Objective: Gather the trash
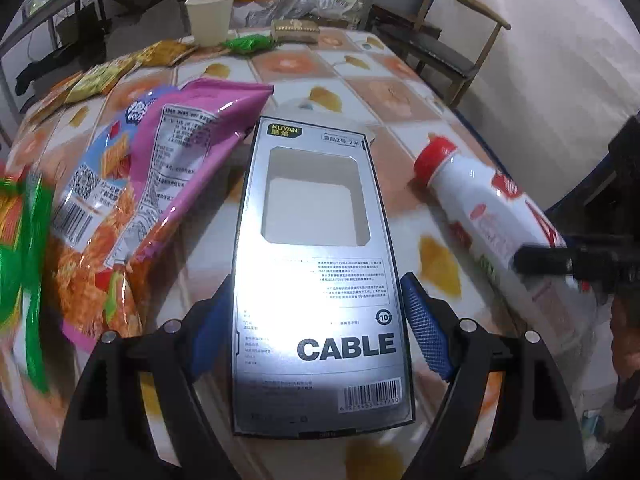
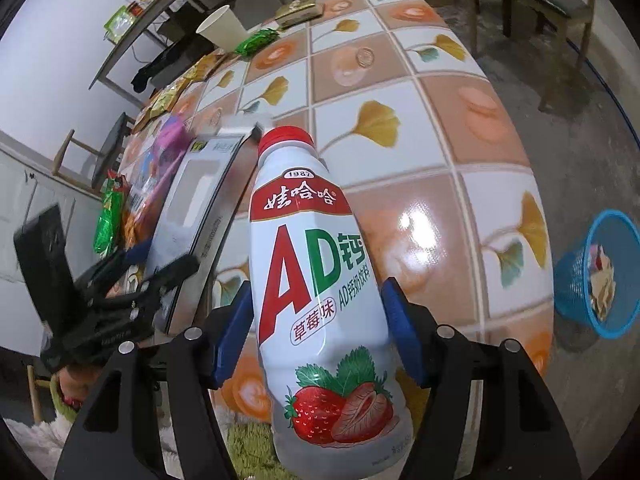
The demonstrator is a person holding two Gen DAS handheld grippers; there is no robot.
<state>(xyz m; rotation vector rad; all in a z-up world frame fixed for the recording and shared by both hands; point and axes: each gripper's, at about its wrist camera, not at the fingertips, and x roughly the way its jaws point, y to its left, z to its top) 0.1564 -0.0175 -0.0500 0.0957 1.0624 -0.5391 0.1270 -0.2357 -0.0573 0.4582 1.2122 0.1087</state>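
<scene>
A flat silver cable box (image 1: 320,240) printed "CABLE" lies lengthwise between the blue pads of my left gripper (image 1: 316,280), and both pads touch its long edges. A white strawberry milk bottle (image 2: 316,280) with a red cap is in my right gripper (image 2: 318,284), a pad pressed on each side; its base hangs past the table's near edge. From the left wrist view the bottle (image 1: 480,208) lies to the right of the box. The right wrist view shows the left gripper (image 2: 156,264) at the box's near end (image 2: 192,208).
A pink snack bag (image 1: 160,184) and a green wrapper (image 1: 24,240) lie left of the box on the tiled table (image 1: 360,64). Farther back are a paper cup (image 1: 210,16) and small packets. A blue basket (image 2: 576,292) holding scraps stands on the floor at right. A wooden chair (image 1: 452,40) stands beyond the table.
</scene>
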